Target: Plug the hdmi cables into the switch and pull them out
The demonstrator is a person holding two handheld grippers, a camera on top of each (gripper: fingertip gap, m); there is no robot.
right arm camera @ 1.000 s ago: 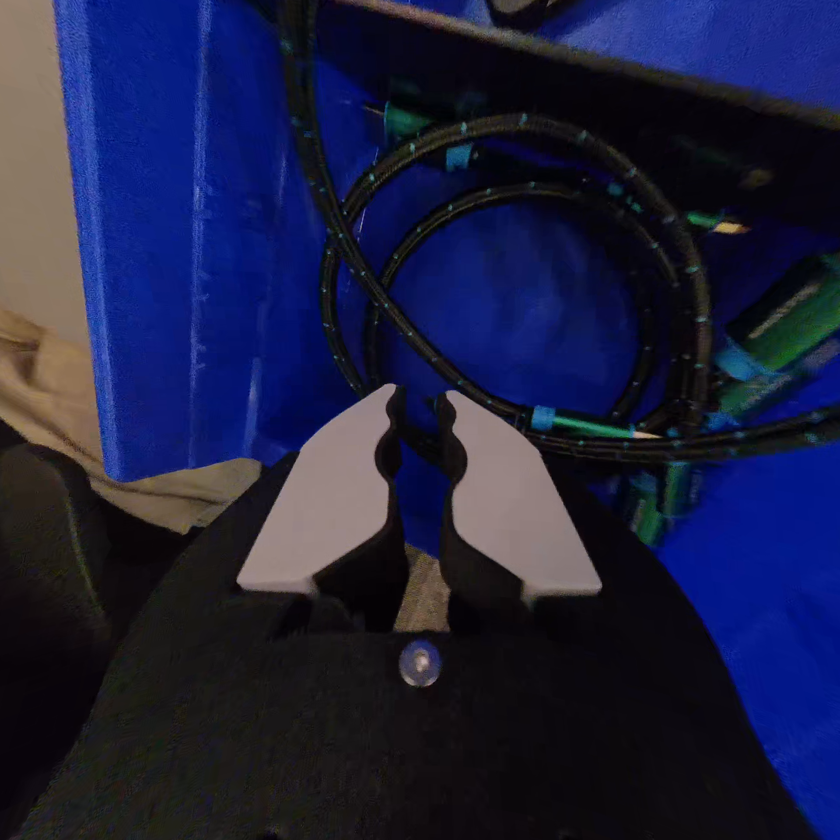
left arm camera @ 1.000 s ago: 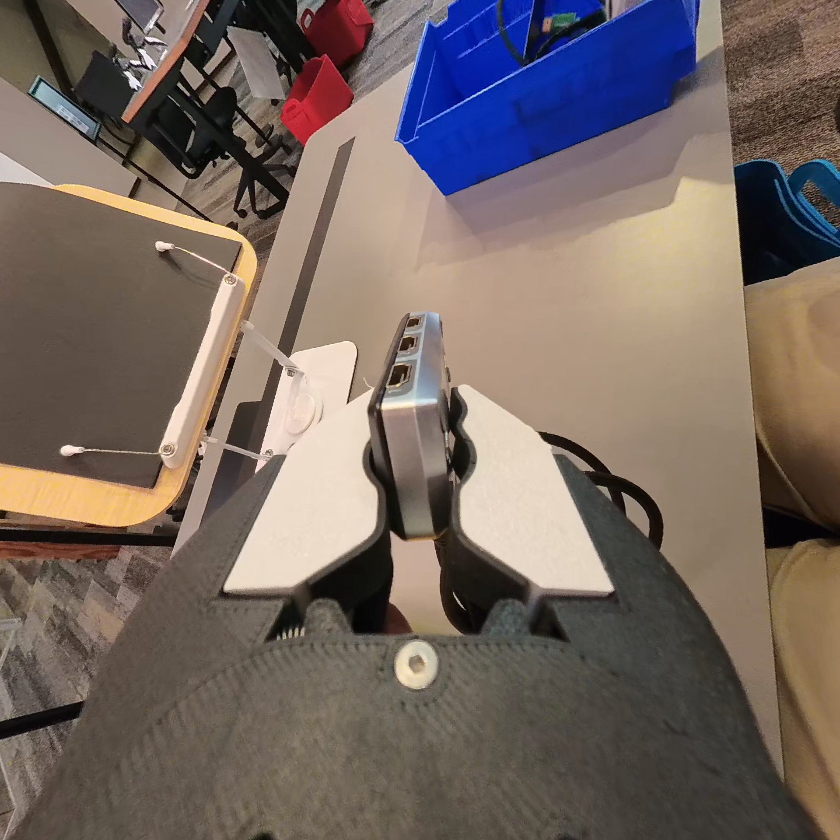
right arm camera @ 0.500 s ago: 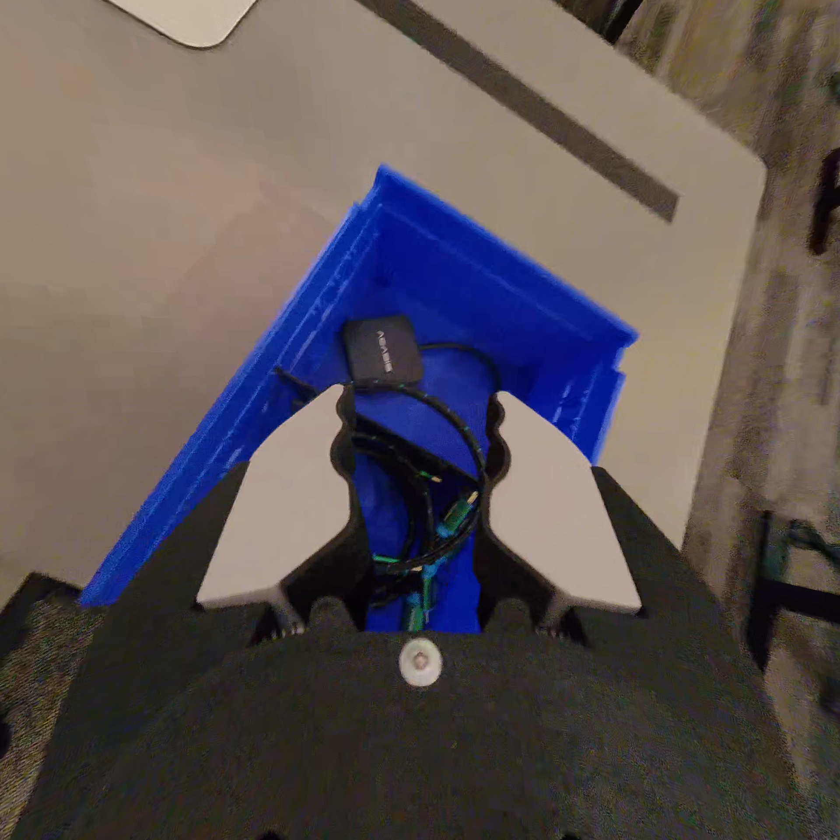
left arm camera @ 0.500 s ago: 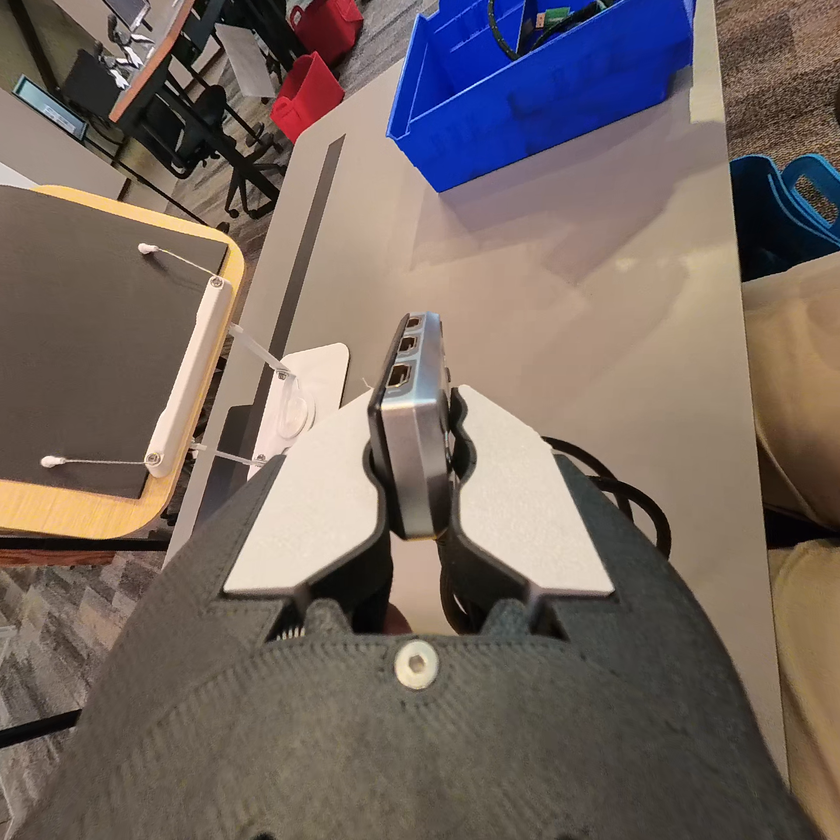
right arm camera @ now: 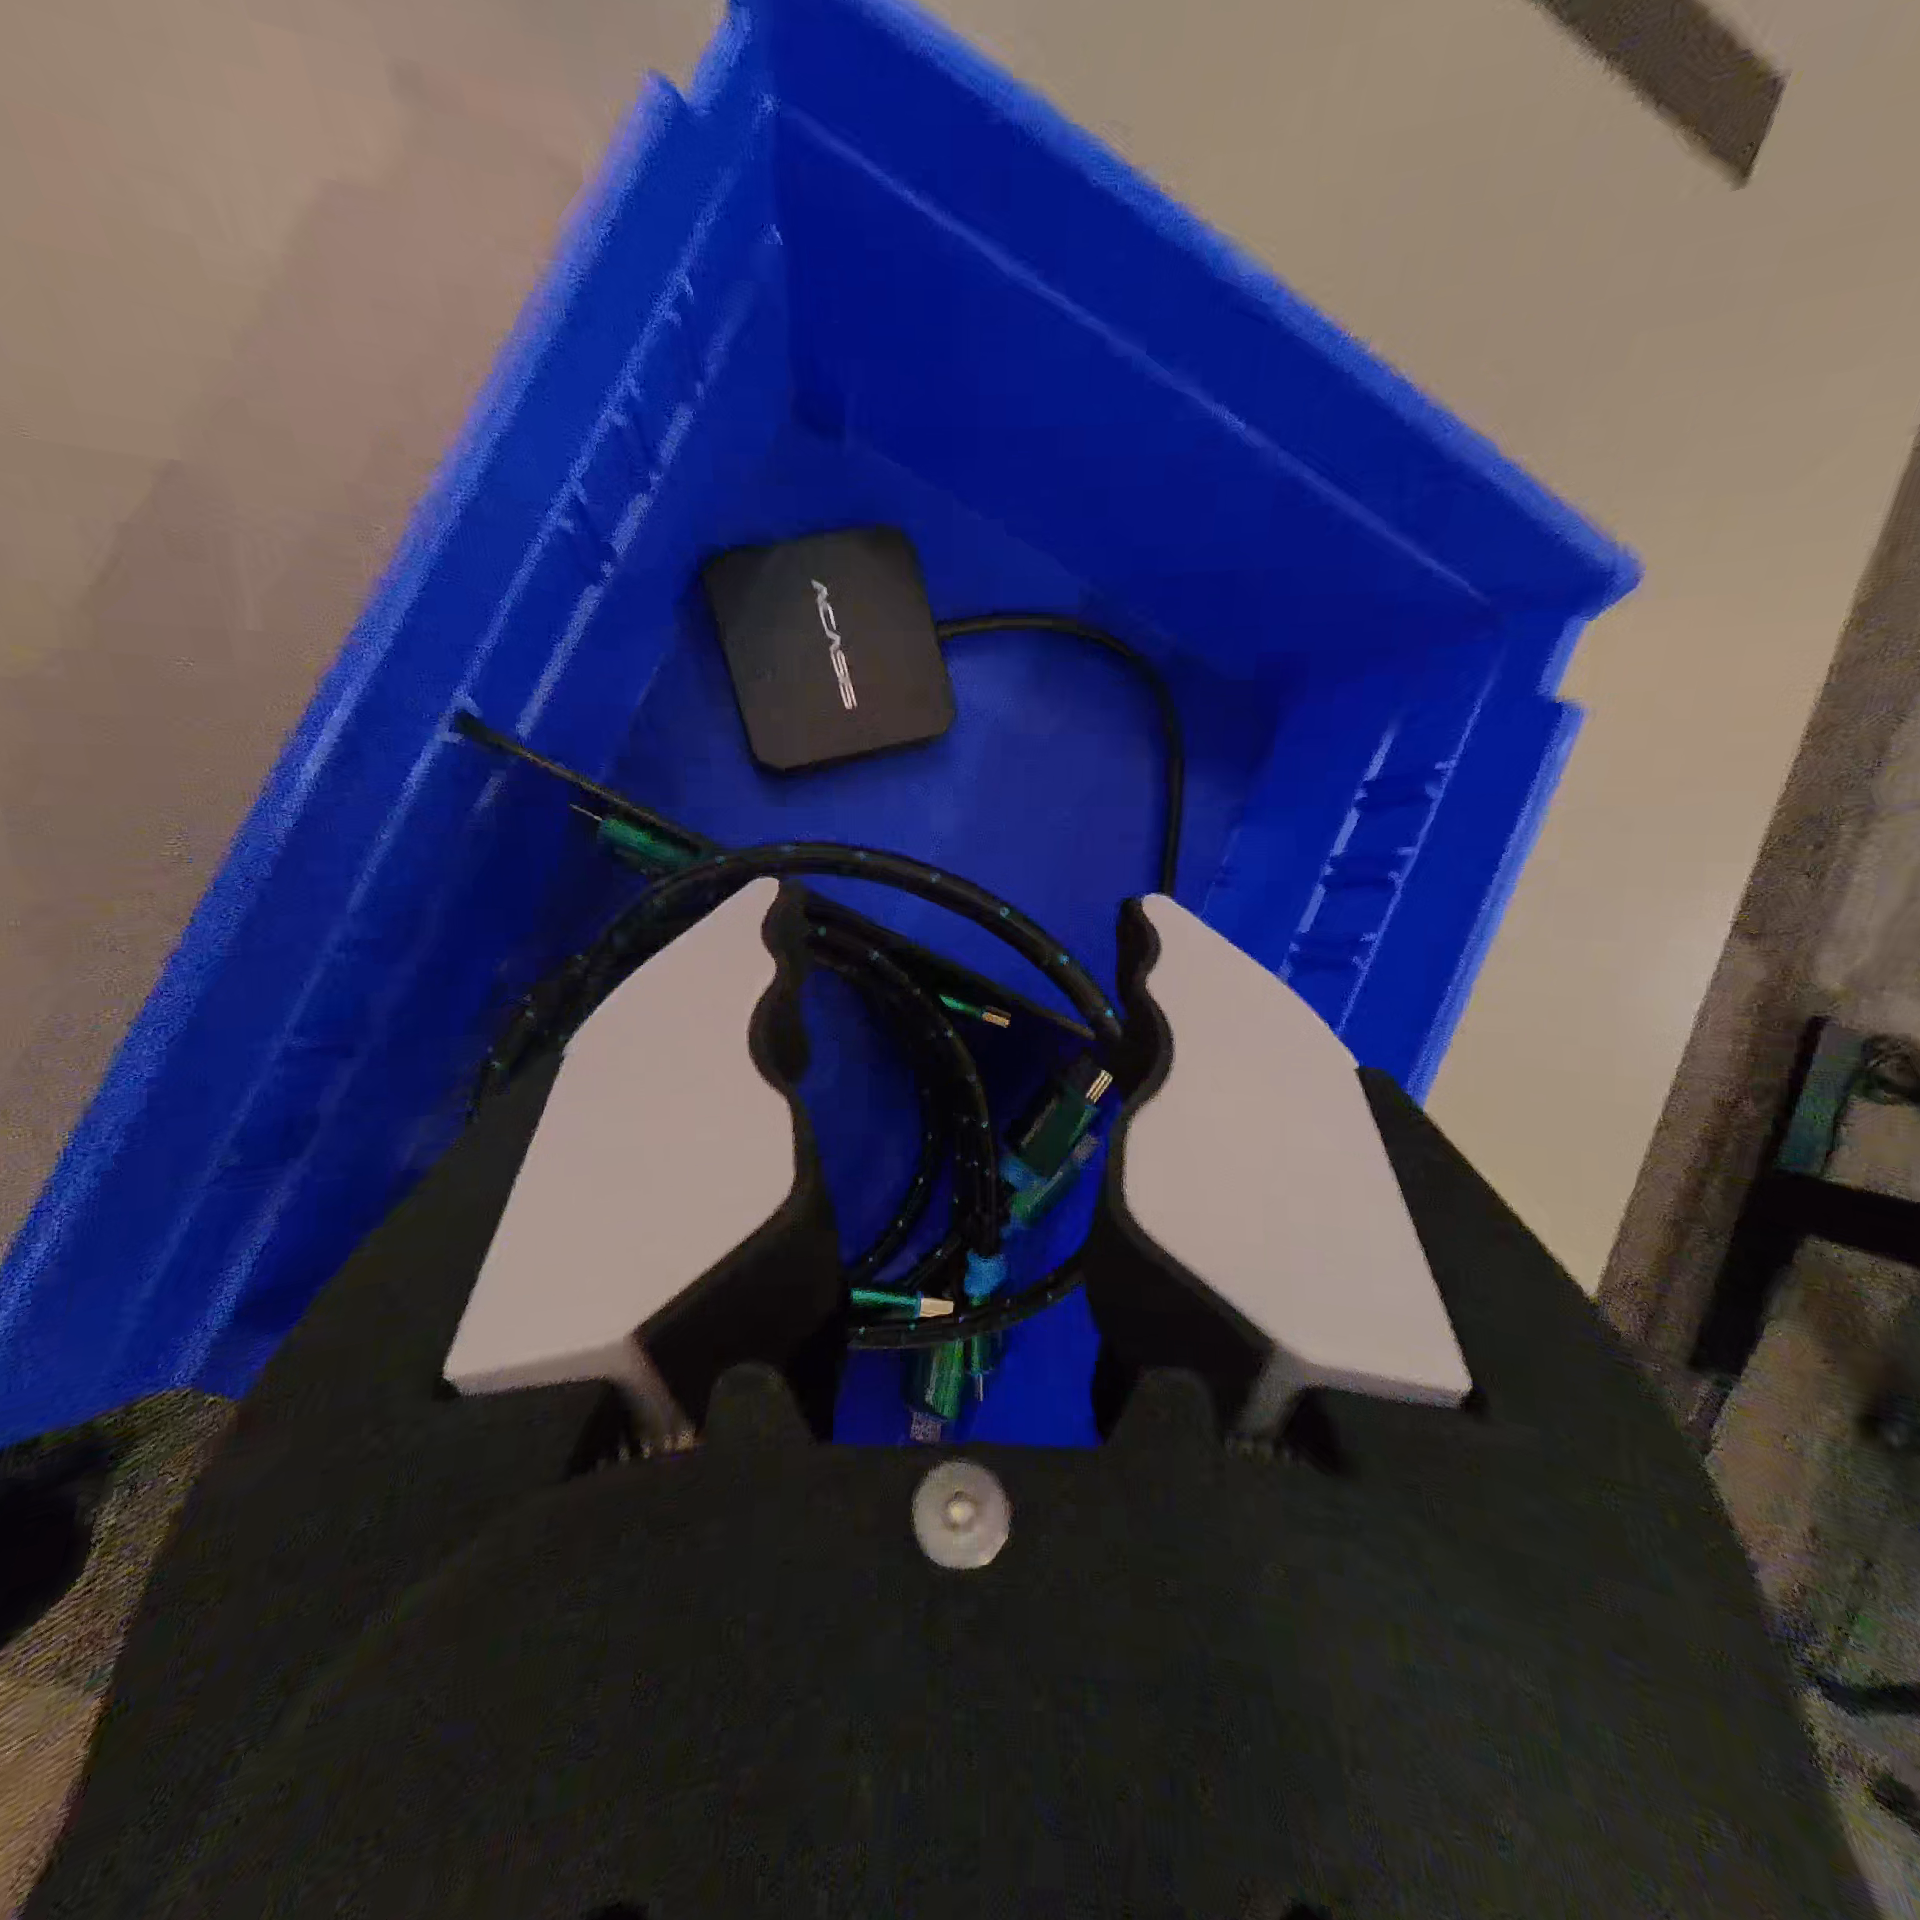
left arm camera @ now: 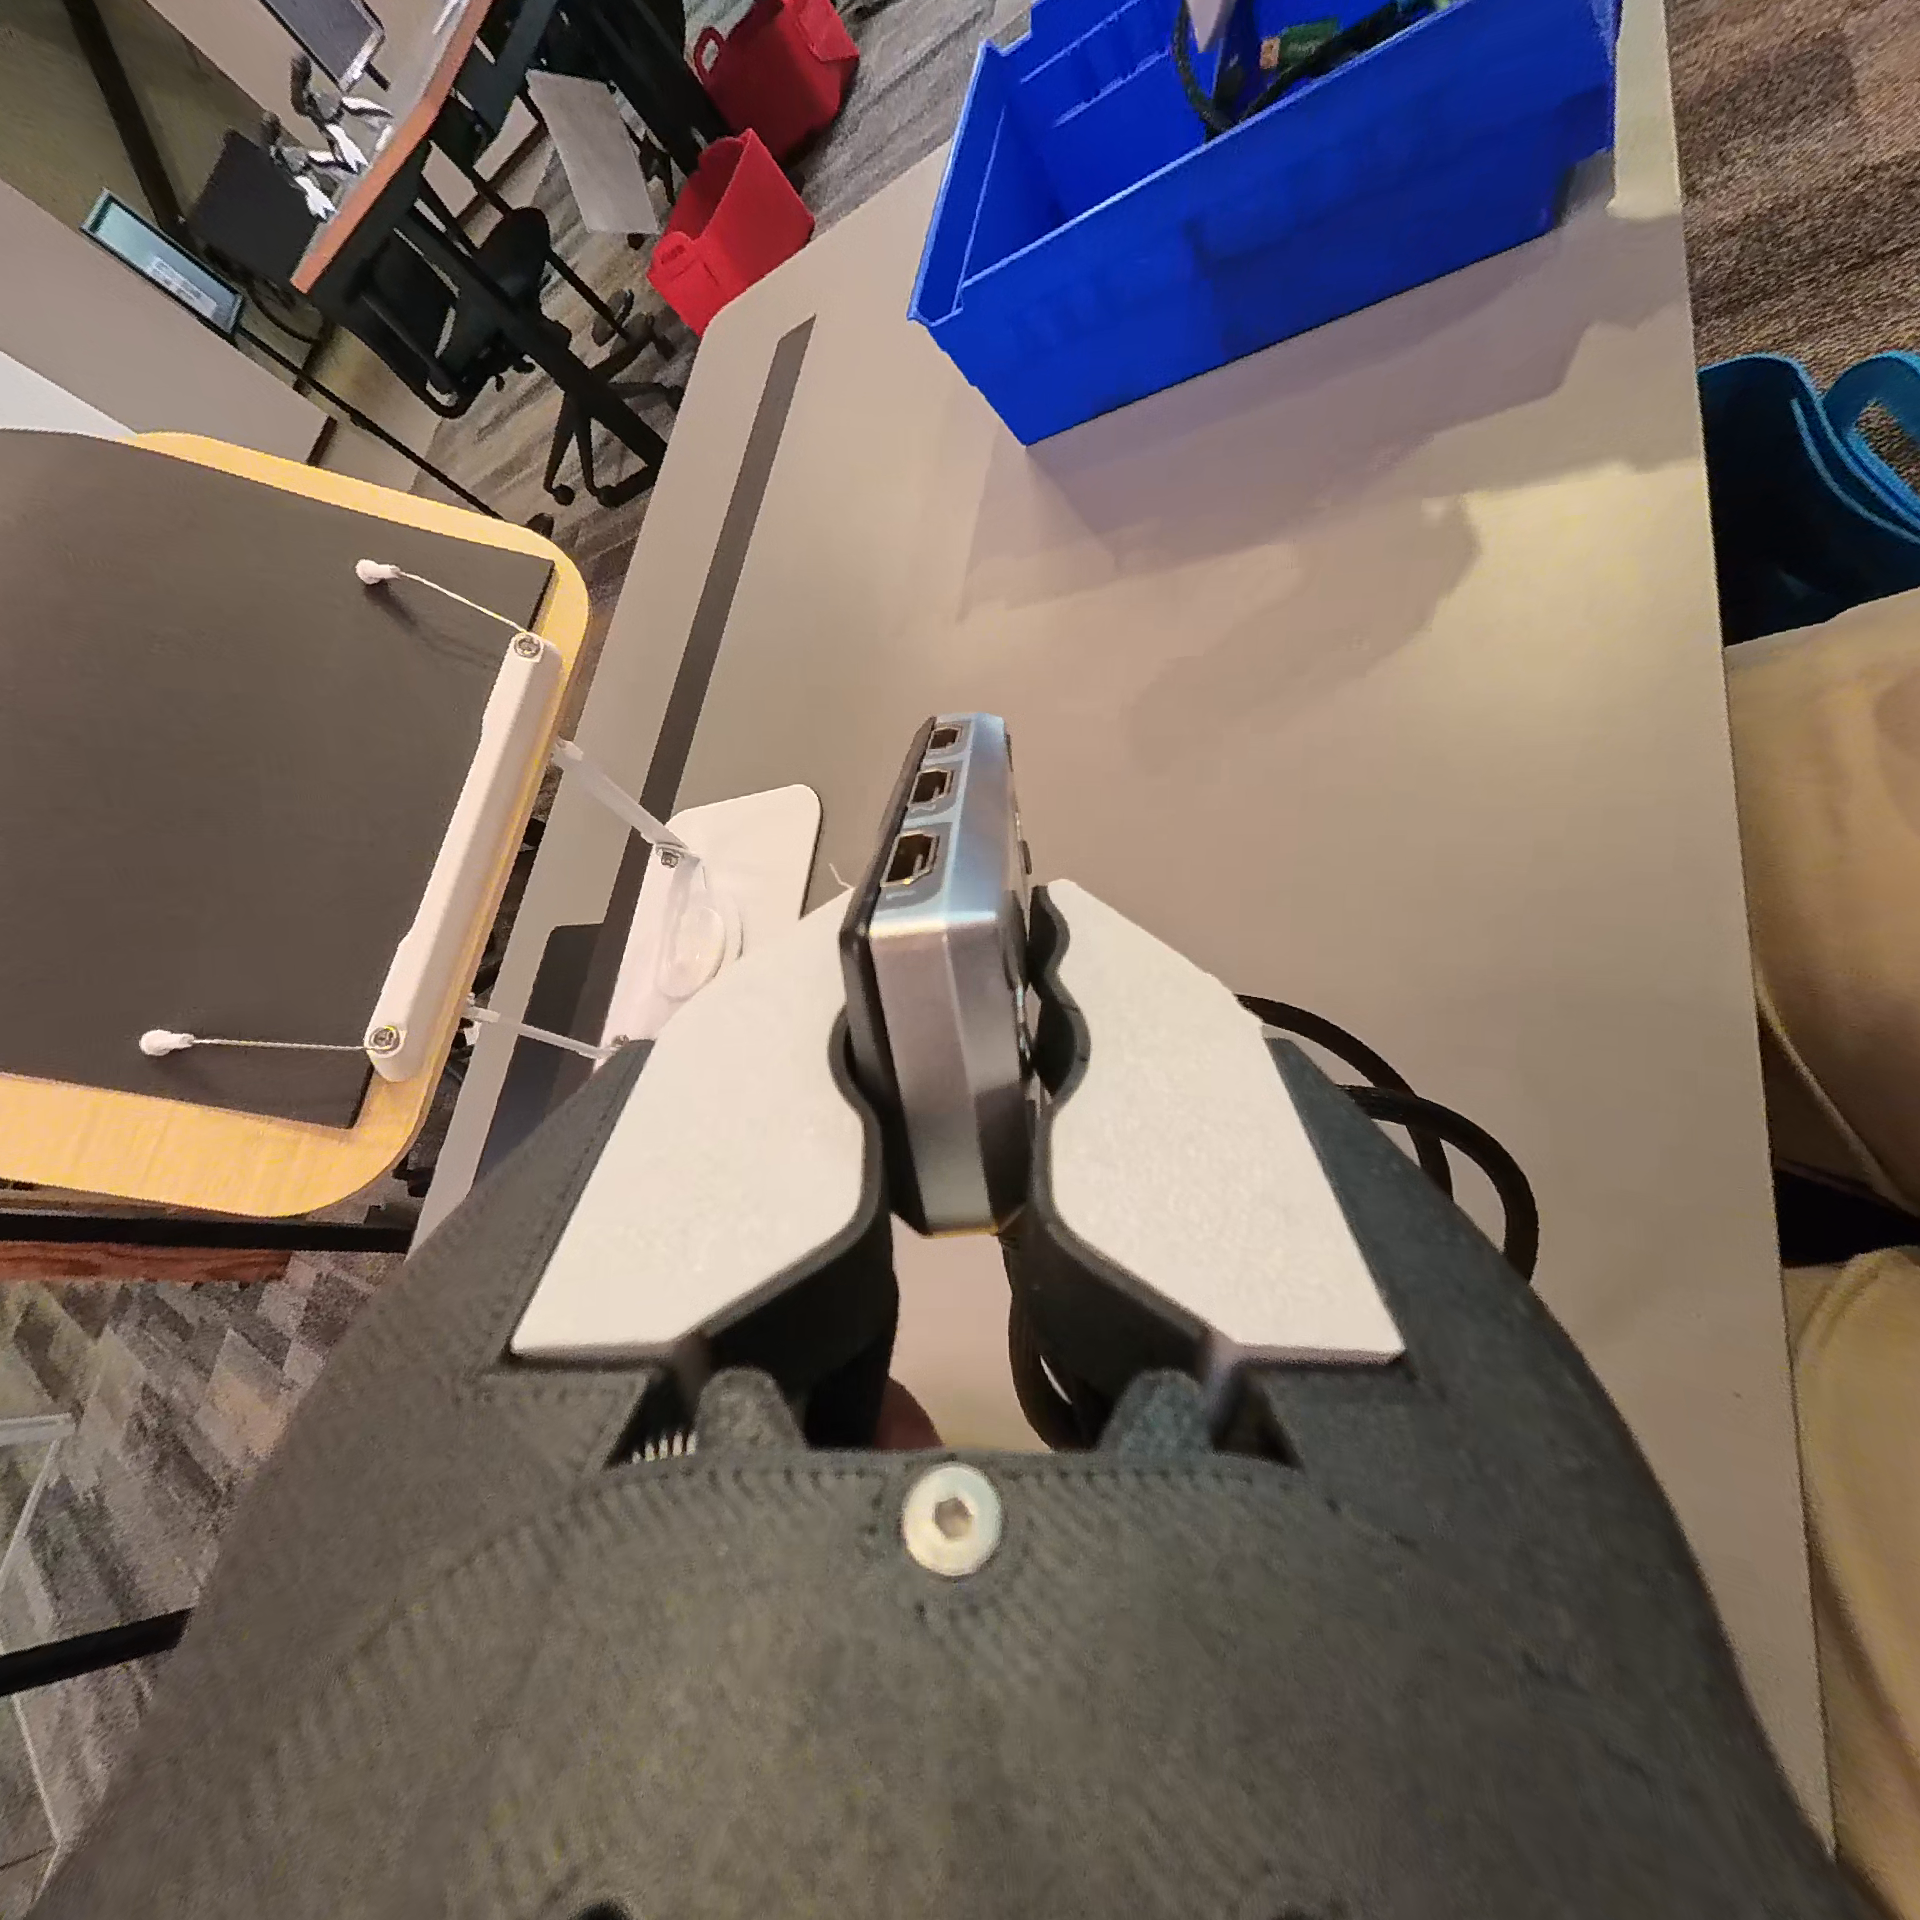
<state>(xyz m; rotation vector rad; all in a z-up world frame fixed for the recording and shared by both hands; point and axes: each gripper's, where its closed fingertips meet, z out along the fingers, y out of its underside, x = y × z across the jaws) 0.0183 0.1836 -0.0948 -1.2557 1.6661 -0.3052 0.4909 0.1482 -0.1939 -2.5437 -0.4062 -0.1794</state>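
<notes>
In the left wrist view:
Switch position: the switch [left arm camera: 951, 997] stands on edge above the grey table [left arm camera: 1351, 779], long axis pointing away from the camera, three empty ports in a row along its upper left face.
Left gripper [left arm camera: 945, 1023]: clamped on the switch's two broad sides.
Blue bin [left arm camera: 1247, 229]: well ahead, to the right.

In the right wrist view:
HDMI cables [right arm camera: 935, 1039]: coiled in the blue bin [right arm camera: 1039, 364], directly below the fingers, green plugs pointing several ways.
Right gripper [right arm camera: 951, 914]: jaws wide apart, holding nothing; judged nearer the cables.
Black box [right arm camera: 828, 644]: farther in the bin.
</notes>
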